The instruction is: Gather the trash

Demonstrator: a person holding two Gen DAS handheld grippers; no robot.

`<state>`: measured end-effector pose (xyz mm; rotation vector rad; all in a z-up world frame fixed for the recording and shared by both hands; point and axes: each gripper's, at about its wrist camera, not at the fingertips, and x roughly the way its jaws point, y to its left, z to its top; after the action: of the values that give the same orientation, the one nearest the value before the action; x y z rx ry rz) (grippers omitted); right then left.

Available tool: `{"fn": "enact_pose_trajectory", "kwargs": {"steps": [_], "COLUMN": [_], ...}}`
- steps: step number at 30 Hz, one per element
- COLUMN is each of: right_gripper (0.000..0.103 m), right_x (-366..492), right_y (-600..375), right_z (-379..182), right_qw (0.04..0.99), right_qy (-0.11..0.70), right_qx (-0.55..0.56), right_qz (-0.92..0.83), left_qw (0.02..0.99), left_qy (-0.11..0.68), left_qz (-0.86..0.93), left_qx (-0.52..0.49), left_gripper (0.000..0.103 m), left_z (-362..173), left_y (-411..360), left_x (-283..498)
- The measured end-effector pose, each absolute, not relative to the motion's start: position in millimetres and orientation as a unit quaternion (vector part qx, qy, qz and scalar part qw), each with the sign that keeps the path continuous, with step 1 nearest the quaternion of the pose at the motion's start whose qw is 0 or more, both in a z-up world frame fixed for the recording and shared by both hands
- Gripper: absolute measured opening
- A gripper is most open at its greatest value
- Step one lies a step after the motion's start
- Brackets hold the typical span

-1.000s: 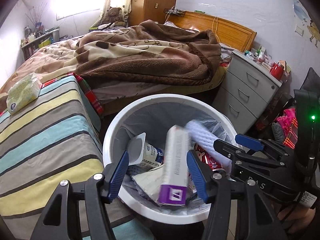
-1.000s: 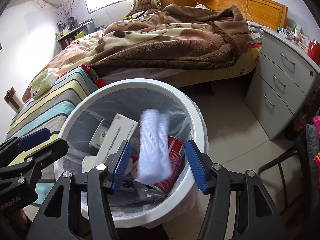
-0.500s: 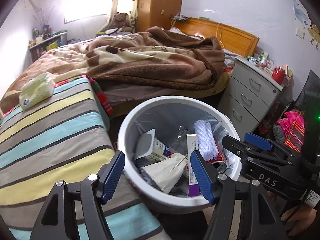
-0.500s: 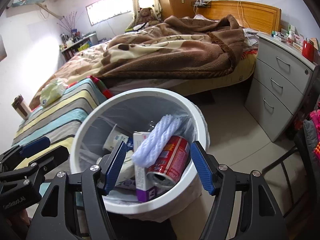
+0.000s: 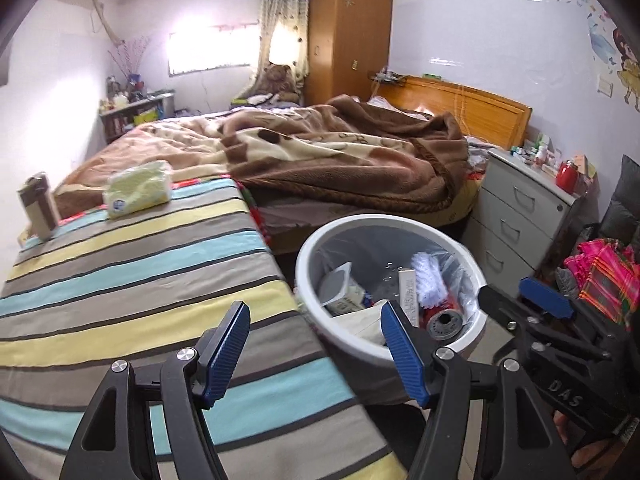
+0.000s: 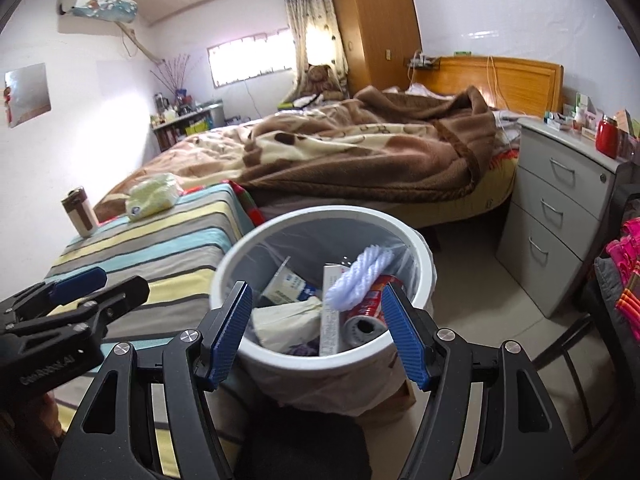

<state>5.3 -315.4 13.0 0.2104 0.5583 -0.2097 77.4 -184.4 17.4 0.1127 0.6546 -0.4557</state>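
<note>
Both tools, left (image 5: 316, 350) and right (image 6: 316, 334), gape empty; only the right view shows the bin's (image 6: 424, 276) outer wall.

White bin (image 6: 420, 256), red can (image 6: 370, 308), yellow-blue-grey striped cloth (image 5: 132, 272).

You face a bedroom: a bed (image 6: 360, 152) under a rumpled brown blanket (image 5: 340, 156), its wooden headboard (image 6: 516, 80) far right. A grey drawer chest (image 6: 560, 208) stands right, a tall wardrobe (image 5: 348, 32) beside the bright window (image 6: 252, 60).
</note>
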Motion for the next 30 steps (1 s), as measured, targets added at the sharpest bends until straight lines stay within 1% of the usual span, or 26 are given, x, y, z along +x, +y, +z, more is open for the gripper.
{"fn": "enact_pose_trajectory", "kwargs": {"steps": [7, 18, 30], "right_gripper": [0.068, 0.068, 0.068], "right_x": [-12.6, -24.5, -30.9], "right_y": [-298.9, -277.9, -276.2], "right_z": [14.4, 13.1, 12.8], "right_qw": [0.958, 0.965, 0.964], "right_qy": [0.245, 0.217, 0.211], "right_qx": [0.1, 0.083, 0.093], "right_qz": [-0.111, -0.123, -0.129], "left_qw": [0.929, 0.94, 0.942], "left_qy": [0.304, 0.285, 0.285], "left_qz": [-0.202, -0.179, -0.171], "left_qx": [0.065, 0.054, 0.053], "left_gripper": [0.068, 0.068, 0.068], "left_z": [14.8, 10.5, 8.1], "left_y": [-163.9, -138.8, -136.1], "left_x": [50.3, 28.0, 24.1]}}
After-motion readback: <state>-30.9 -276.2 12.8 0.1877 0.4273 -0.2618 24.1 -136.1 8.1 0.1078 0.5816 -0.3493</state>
